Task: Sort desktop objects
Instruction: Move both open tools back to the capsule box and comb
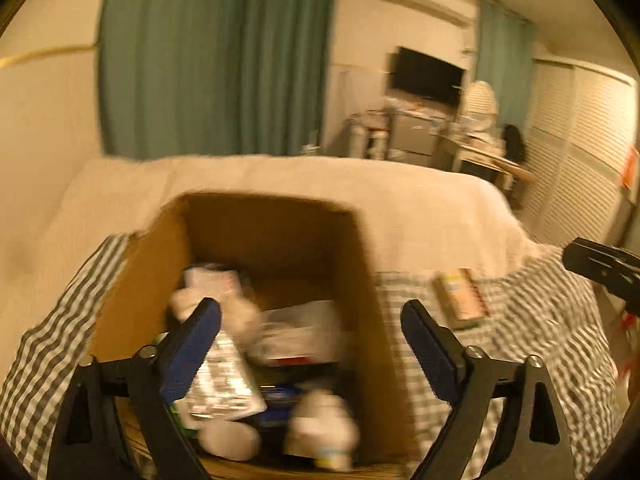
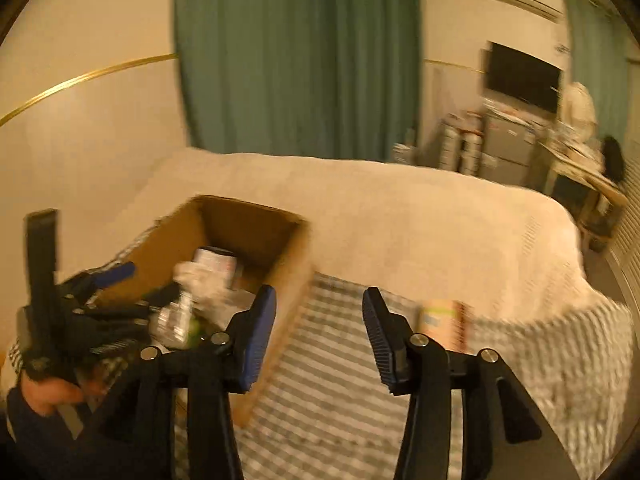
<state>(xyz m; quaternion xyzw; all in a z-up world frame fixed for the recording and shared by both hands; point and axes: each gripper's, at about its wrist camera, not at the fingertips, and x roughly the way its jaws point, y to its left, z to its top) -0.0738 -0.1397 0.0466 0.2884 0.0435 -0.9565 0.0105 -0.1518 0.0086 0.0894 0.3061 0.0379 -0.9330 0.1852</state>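
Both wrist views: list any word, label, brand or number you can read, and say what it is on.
None can be read.
Small box on the checked cloth: a printed label, blurred.
White packet in the cardboard box: print, too blurred.
White can in the box: markings, unreadable.
Bottle at the box's near edge: label, blurred.

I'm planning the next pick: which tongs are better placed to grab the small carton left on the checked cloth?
Right. The right tongs are open beside the carton, while the left tongs hang open over the cardboard box.
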